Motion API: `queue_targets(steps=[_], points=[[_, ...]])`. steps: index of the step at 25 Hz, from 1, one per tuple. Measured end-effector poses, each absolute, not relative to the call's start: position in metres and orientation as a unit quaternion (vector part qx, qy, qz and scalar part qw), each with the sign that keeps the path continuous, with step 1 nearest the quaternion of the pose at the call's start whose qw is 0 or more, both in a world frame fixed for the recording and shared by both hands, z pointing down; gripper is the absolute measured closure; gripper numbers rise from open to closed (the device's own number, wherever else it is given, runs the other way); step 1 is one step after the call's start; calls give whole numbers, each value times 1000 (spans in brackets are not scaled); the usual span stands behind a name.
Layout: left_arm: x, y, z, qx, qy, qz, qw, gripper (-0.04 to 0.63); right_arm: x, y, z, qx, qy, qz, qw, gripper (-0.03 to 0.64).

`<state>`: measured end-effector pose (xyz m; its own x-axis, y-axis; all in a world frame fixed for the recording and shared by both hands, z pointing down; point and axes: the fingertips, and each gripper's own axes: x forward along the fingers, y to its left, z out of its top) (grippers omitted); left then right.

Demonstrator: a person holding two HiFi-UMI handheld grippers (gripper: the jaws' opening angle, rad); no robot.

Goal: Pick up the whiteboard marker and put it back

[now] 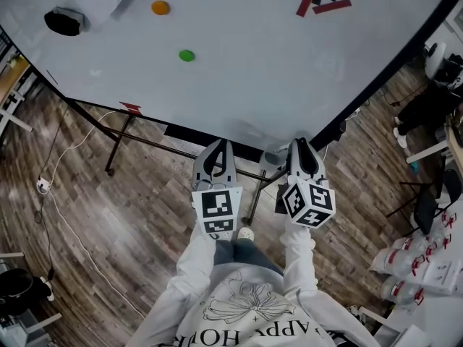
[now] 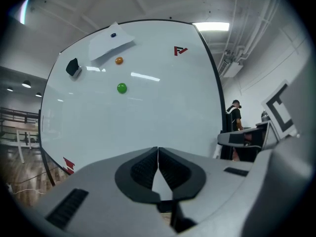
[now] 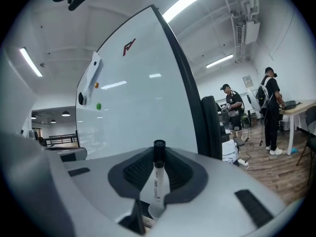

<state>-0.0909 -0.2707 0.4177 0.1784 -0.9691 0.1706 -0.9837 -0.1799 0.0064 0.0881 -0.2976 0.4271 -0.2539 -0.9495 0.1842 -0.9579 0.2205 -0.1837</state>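
Note:
A white marker with a black cap (image 3: 157, 174) stands upright between the jaws of my right gripper (image 3: 159, 154), which is shut on it; the cap end pokes out past the fingertips. In the head view the right gripper (image 1: 304, 149) points at the lower edge of the whiteboard (image 1: 246, 56), and the marker itself is hidden there. My left gripper (image 1: 219, 150) is beside it, also aimed at the board. The left gripper (image 2: 158, 154) is shut with nothing between its pads.
On the whiteboard (image 2: 133, 107) sit a green magnet (image 1: 187, 55), an orange magnet (image 1: 160, 7), a black eraser (image 1: 63, 22) and a red logo (image 1: 320, 0). The board's metal stand (image 1: 130, 132) and a white cable (image 1: 65, 157) lie on the wood floor. People stand at desks (image 3: 269, 107) to the right.

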Motion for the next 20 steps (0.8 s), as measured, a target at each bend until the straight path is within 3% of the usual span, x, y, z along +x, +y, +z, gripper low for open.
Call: queue_targets(steps=[20], points=[[-80,-270,388,769,-637,43,34,589,94,-296,404,607,-786,111,10,554]])
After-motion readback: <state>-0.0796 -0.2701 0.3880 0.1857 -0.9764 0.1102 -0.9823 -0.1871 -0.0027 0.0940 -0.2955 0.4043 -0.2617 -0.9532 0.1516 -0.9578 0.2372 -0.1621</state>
